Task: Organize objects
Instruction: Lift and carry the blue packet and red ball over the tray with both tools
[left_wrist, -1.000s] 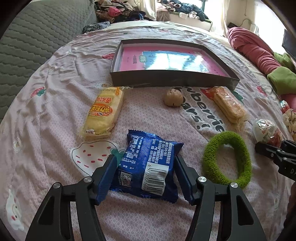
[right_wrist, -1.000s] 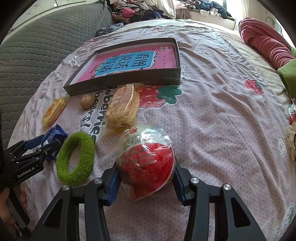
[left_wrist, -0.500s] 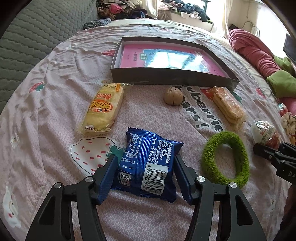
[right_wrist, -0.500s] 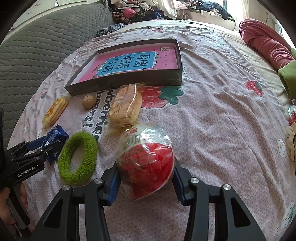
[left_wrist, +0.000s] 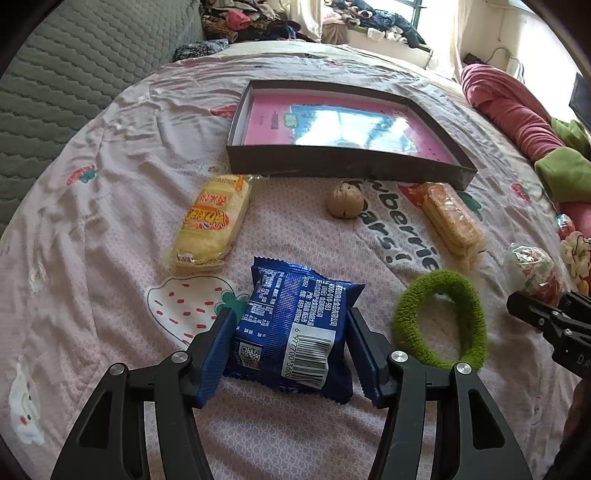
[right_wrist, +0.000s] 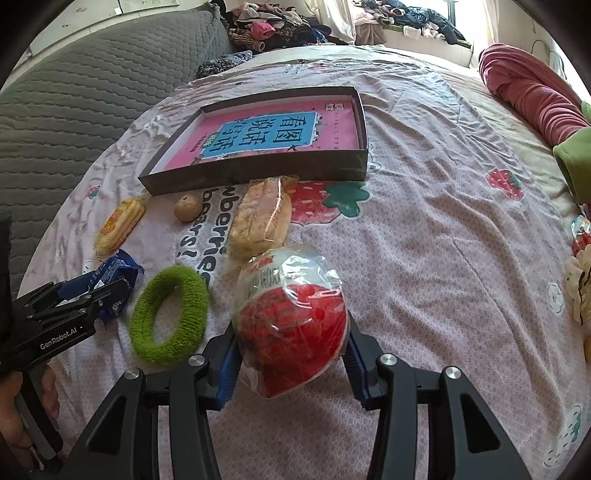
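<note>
A blue snack packet (left_wrist: 291, 328) lies on the pink bedsheet with its barcode up. My left gripper (left_wrist: 289, 314) is closed around it, a blue pad pressing on each side. Seen from the right wrist, that left gripper (right_wrist: 74, 295) holds the packet (right_wrist: 110, 273) at the left edge. My right gripper (right_wrist: 291, 328) is shut on a round red-and-white snack in clear wrap (right_wrist: 291, 314). In the left wrist view the right gripper (left_wrist: 532, 306) and its wrapped snack (left_wrist: 532, 266) sit at the far right. A dark shallow box with a pink card inside (left_wrist: 258, 162) (right_wrist: 258, 170) lies further back.
Between the grippers lies a green fuzzy ring (left_wrist: 439, 317) (right_wrist: 170, 310). Nearer the box are a yellow cake packet (left_wrist: 210, 225), a walnut (left_wrist: 345, 201) and an orange wafer packet (left_wrist: 450, 218). A grey quilted headboard (right_wrist: 74, 110) rises on the left, red and green bedding (right_wrist: 535, 96) on the right.
The left gripper's jaws have narrowed onto the blue packet, which now bulges slightly. The right gripper and its wrapped snack have stayed put.
</note>
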